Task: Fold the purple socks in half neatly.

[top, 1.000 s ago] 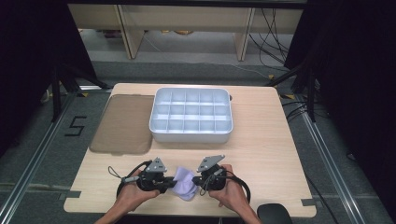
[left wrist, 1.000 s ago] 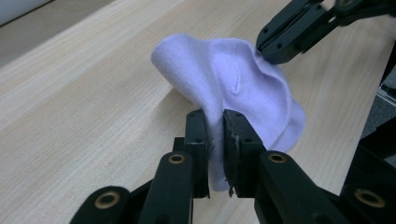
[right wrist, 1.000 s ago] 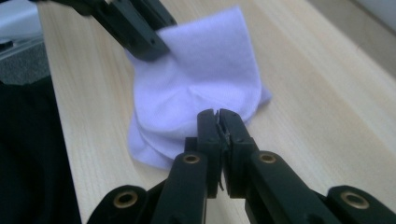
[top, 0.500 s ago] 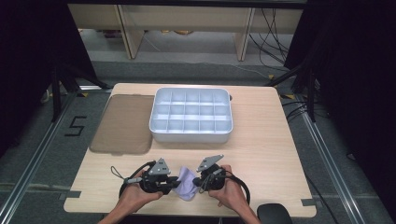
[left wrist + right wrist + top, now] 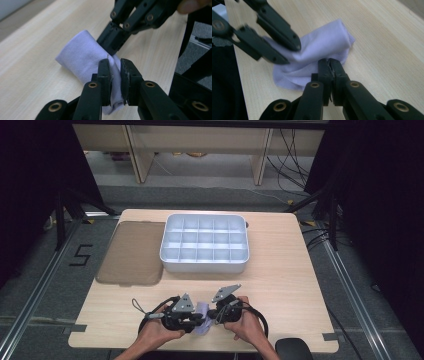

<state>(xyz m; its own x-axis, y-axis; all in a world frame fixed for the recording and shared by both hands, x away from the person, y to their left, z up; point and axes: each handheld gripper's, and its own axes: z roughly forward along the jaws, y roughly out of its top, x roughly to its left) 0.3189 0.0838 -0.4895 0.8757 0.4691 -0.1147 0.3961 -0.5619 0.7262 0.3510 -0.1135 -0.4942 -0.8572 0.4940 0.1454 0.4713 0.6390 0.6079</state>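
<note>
A small lavender cloth (image 5: 202, 310) lies bunched on the wooden table near its front edge, between my two grippers. My left gripper (image 5: 198, 322) comes in from the left and is shut on one end of the cloth (image 5: 80, 52), with fabric squeezed between its pads. My right gripper (image 5: 210, 316) comes in from the right, its jaws pressed together on a fold at the cloth's (image 5: 324, 42) lower edge. In the left gripper view the right gripper (image 5: 117, 40) pinches the cloth just beyond my left gripper (image 5: 115, 68). In the right gripper view the left gripper (image 5: 287, 52) shows beyond my right gripper (image 5: 329, 66).
A white tray (image 5: 205, 267) divided into several compartments stands at the middle of the table. A flat brown lid (image 5: 132, 252) lies to its left. A black rounded object (image 5: 292, 348) sits at the front right edge. The table's front edge is just behind the hands.
My left gripper has moved right, toward the right gripper, and the cloth between them has bunched into a smaller bundle. The right gripper has stayed in place.
</note>
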